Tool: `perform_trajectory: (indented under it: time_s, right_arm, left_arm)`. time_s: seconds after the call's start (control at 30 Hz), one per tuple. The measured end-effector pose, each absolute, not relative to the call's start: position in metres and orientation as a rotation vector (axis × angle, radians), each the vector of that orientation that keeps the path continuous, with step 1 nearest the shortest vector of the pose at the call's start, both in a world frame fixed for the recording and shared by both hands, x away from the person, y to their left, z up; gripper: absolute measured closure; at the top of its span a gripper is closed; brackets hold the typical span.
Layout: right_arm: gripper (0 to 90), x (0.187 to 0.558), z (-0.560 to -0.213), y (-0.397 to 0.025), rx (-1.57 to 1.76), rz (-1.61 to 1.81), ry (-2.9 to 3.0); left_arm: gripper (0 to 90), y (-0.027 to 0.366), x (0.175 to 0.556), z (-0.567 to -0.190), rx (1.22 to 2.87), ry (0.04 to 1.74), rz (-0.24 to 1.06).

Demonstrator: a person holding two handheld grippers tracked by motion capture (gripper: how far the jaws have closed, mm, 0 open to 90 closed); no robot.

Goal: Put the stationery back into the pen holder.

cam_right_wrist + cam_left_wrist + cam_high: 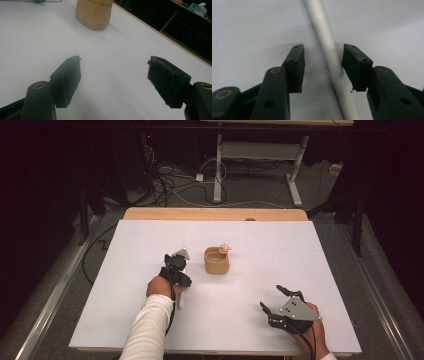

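- On the table (150,245), a white sheet covers nearly the whole top; a strip of bare wood shows along the far edge.
- Left gripper (176,265): held near the middle of the sheet, left of centre, pointing down at the surface. In the left gripper view (323,67) its 2 jaws stand partly open, one on each side of the white rod, the right jaw just beside it and the left jaw a little farther off; whether either pad touches cannot be told.
- Right gripper (274,301): near the front right corner of the sheet, well apart from the other things. Its 2 jaws stand wide open with nothing between them, and in the right gripper view (113,80) bare sheet shows in the gap.
- Tan cup (216,260): upright just right of the left gripper, with a small pale piece at its far rim. The right gripper view shows it (94,13) farther off.
- White rod (329,57): thin, lying flat on the sheet and running lengthwise between the left jaws; the high view shows its near end (179,301) beside the left hand (159,286).
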State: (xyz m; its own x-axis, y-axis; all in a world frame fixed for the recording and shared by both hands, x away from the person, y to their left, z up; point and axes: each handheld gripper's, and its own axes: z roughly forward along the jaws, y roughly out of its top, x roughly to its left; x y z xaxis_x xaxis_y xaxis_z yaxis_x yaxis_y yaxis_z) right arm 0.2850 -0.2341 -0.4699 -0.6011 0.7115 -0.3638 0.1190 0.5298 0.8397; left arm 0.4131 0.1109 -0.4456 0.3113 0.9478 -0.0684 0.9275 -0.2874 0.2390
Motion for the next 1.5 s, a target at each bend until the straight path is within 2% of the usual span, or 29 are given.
perform_trajectory:
  time_s: [0.03, 0.13, 0.2, 0.5, 0.8, 1.13, 1.5]
  right_arm:
    - [27.0, 0.285, -0.470, -0.234, 0.670, 1.048, 2.054]
    - [27.1, 0.286, -0.471, -0.233, 0.671, 1.040, 2.063]
    - [27.3, 0.286, -0.471, -0.232, 0.671, 1.038, 2.064]
    - [27.5, 0.286, -0.471, -0.232, 0.667, 1.039, 2.070]
    - [27.6, 0.285, -0.469, -0.236, 0.670, 1.060, 2.045]
    - [27.9, 0.281, -0.465, -0.240, 0.658, 1.134, 1.975]
    - [27.9, 0.282, -0.468, -0.239, 0.665, 1.126, 1.988]
  left_arm:
    - [68.5, 0.110, 0.413, -0.446, 2.338, 1.718, 0.133]
    - [70.3, 0.112, 0.412, -0.447, 2.294, 1.746, 0.128]
    - [75.4, 0.114, 0.412, -0.447, 2.283, 1.759, 0.131]
    - [76.0, 0.114, 0.411, -0.446, 2.233, 1.750, 0.170]
    - [76.0, 0.122, 0.410, -0.433, 2.177, 1.669, 0.278]
    - [76.0, 0.135, 0.412, -0.417, 2.107, 1.502, 0.414]
    - [76.0, 0.152, 0.419, -0.414, 1.900, 1.298, 0.395]
